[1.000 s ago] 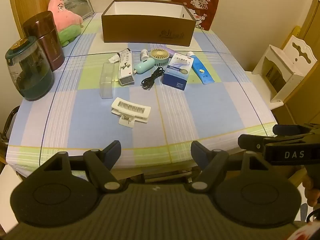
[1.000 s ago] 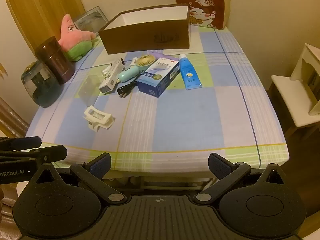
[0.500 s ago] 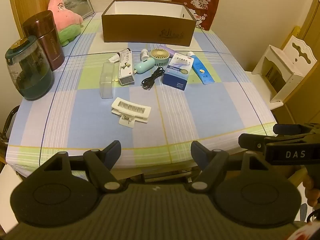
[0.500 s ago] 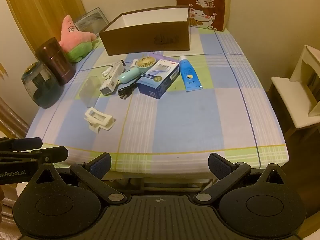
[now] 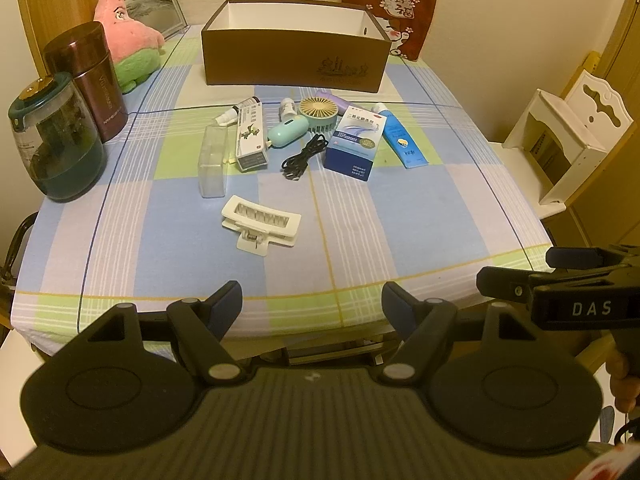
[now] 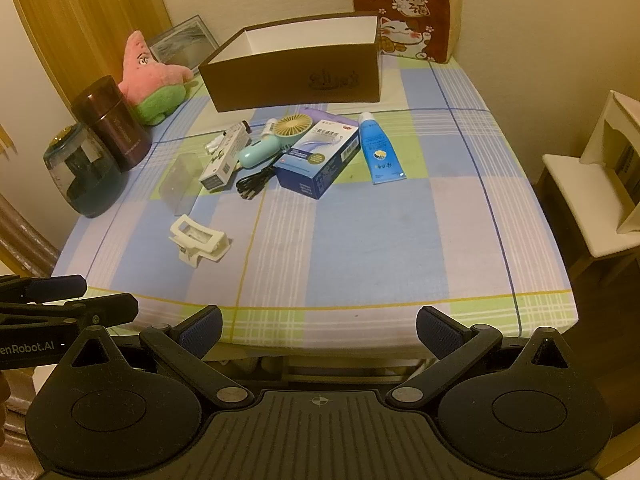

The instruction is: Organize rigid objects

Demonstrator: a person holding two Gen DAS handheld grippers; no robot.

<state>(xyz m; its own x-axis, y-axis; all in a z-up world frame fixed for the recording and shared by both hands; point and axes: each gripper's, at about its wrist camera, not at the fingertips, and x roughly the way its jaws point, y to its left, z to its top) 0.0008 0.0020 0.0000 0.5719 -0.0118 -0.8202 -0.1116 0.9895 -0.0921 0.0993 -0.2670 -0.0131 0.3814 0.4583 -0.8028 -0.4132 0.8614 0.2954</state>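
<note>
A brown open box [image 5: 294, 58] [image 6: 296, 76] stands empty at the back of the checked table. In front of it lie a white hair clip [image 5: 260, 224] [image 6: 198, 242], a clear plastic case [image 5: 213, 162], a white medicine carton [image 5: 251, 138], a mint oval device [image 5: 288, 133], a small yellow fan [image 5: 318, 108], a black cable [image 5: 303, 157], a blue carton [image 5: 354, 142] [image 6: 318, 156] and a blue tube [image 5: 400, 140] [image 6: 380, 152]. My left gripper [image 5: 312, 306] and right gripper [image 6: 320, 330] hang open before the table's near edge, both holding nothing.
A dark glass kettle [image 5: 56, 140], a maroon flask [image 5: 86, 84] and a pink plush star [image 5: 126, 36] line the table's left side. A red cushion [image 5: 390, 8] leans at the back wall. A white stand [image 5: 568, 140] sits to the right.
The right wrist view has tilted slightly, so the table sits a little higher in its frame. No object on the table has moved and both grippers stay open.
</note>
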